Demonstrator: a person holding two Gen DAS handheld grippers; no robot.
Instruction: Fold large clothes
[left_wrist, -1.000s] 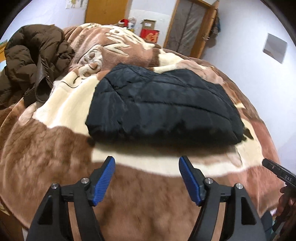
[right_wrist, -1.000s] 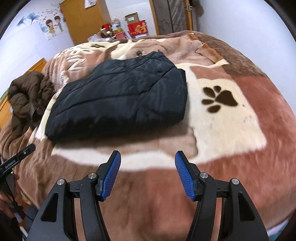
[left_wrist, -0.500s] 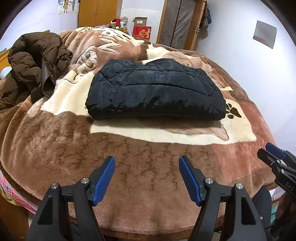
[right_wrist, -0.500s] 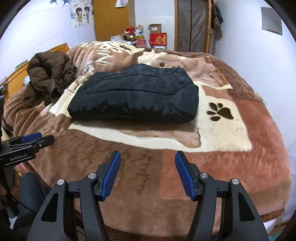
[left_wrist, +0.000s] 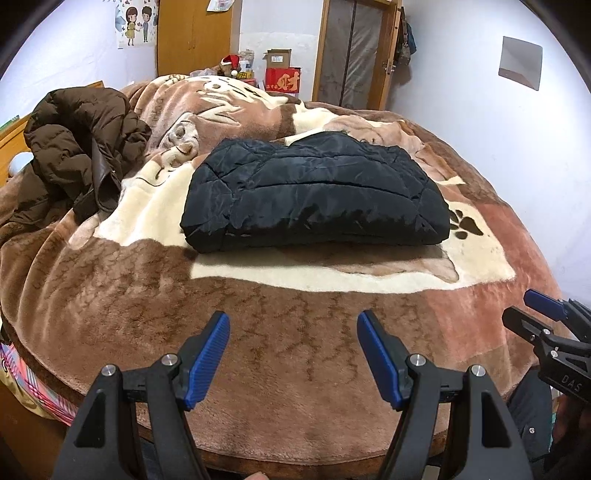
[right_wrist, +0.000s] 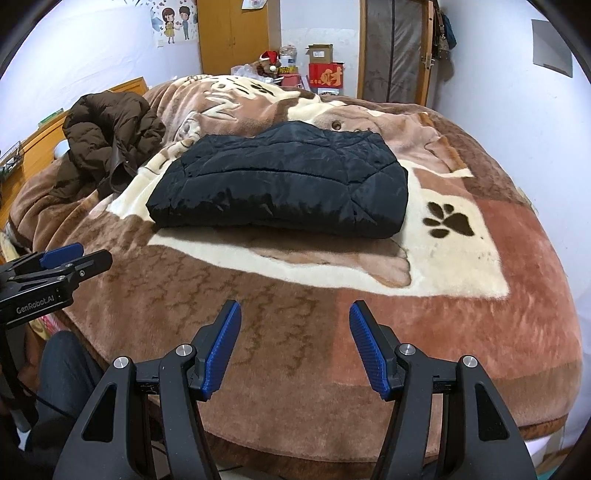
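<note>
We note, left to right: brown coat heaped at the bed's left edge, folded black jacket mid-blanket, and our left tongs and right tongs both released, empty, near the bed's front edge.

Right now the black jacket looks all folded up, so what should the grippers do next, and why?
Probably swing the left gripper toward the brown coat. The black jacket already lies as a neat folded bundle on the blanket, while the brown coat sits crumpled in a heap at the side. Both grippers are empty with jaws open, clear of the jacket.
</note>
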